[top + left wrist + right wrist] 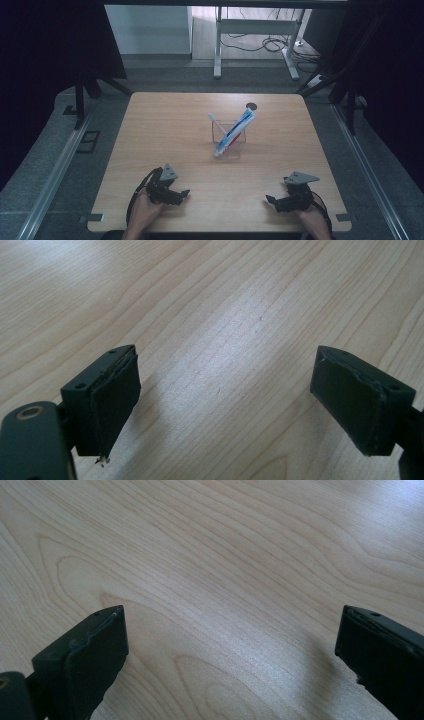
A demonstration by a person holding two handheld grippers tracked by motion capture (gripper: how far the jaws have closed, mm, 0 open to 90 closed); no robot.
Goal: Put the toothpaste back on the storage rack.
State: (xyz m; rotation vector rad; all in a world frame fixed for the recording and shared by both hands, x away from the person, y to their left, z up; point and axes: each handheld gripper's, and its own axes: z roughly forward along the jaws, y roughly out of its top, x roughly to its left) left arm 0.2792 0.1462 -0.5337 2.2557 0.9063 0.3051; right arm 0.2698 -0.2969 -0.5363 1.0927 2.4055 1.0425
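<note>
We see the toothpaste tube leaning in a clear cup near the wooden table's middle, a toothbrush beside it. Well apart at the near edge, our left gripper and right gripper rest wide open, holding nothing.

Lab: curtained test table, cables

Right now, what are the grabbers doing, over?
Left gripper open, right gripper open, both low at the near edge. Toothpaste tube leans in the clear cup, untouched. Nothing in between.
</note>
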